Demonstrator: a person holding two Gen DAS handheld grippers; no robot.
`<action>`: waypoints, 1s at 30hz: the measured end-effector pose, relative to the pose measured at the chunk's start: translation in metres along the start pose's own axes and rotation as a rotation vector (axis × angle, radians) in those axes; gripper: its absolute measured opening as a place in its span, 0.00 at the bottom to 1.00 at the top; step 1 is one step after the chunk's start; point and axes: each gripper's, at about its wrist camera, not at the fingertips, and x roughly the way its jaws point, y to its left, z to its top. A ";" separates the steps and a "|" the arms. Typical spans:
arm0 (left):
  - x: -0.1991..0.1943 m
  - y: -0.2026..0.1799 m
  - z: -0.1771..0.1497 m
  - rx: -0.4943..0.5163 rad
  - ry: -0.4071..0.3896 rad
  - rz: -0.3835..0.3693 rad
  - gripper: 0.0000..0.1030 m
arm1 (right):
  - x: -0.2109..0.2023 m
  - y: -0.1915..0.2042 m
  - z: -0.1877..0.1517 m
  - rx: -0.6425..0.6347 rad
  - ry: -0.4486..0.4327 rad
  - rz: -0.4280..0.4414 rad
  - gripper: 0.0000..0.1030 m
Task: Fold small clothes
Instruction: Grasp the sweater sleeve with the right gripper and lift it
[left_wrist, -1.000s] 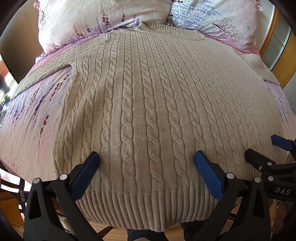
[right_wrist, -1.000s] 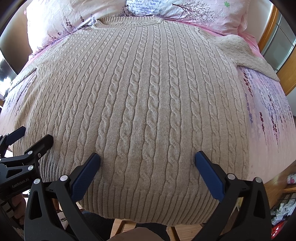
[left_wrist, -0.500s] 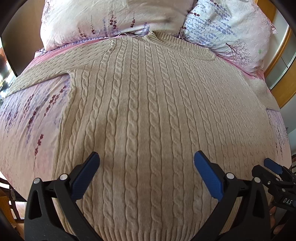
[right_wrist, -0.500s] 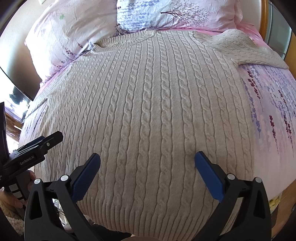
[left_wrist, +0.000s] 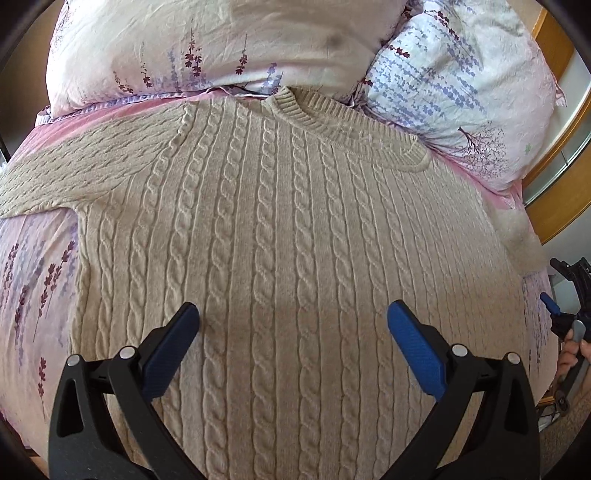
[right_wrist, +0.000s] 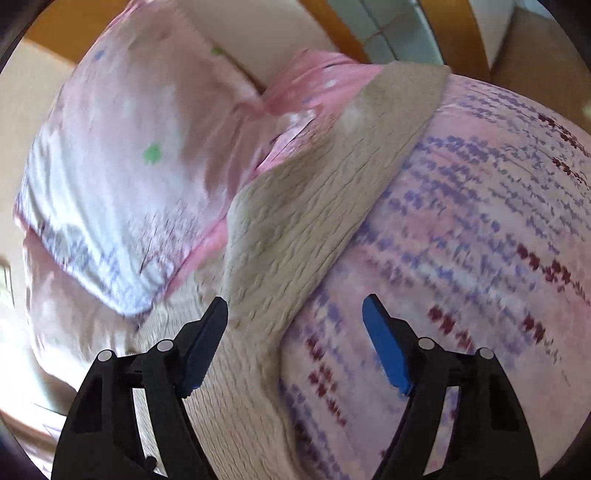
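Sweater (left_wrist: 288, 240) lies flat, collar away, and its right sleeve (right_wrist: 314, 206) runs diagonally up-right from the right gripper (right_wrist: 295, 317), so that hand's nearer. Both it and the left gripper (left_wrist: 293, 321) are spread wide, holding nothing.

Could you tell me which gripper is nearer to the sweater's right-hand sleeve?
Right. The right gripper hangs open just above the sleeve, while the left gripper is open over the sweater's body.

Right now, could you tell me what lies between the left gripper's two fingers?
Left wrist view: only the cable-knit sweater, between the open left gripper fingers.
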 end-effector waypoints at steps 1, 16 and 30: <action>0.001 0.000 0.001 -0.009 0.002 0.000 0.98 | 0.001 -0.008 0.008 0.030 -0.010 0.002 0.72; 0.000 0.003 -0.001 -0.044 -0.021 -0.017 0.98 | 0.034 -0.056 0.052 0.246 -0.069 0.104 0.26; -0.007 0.014 0.014 -0.110 -0.014 -0.091 0.98 | 0.007 0.019 0.048 -0.079 -0.101 0.209 0.10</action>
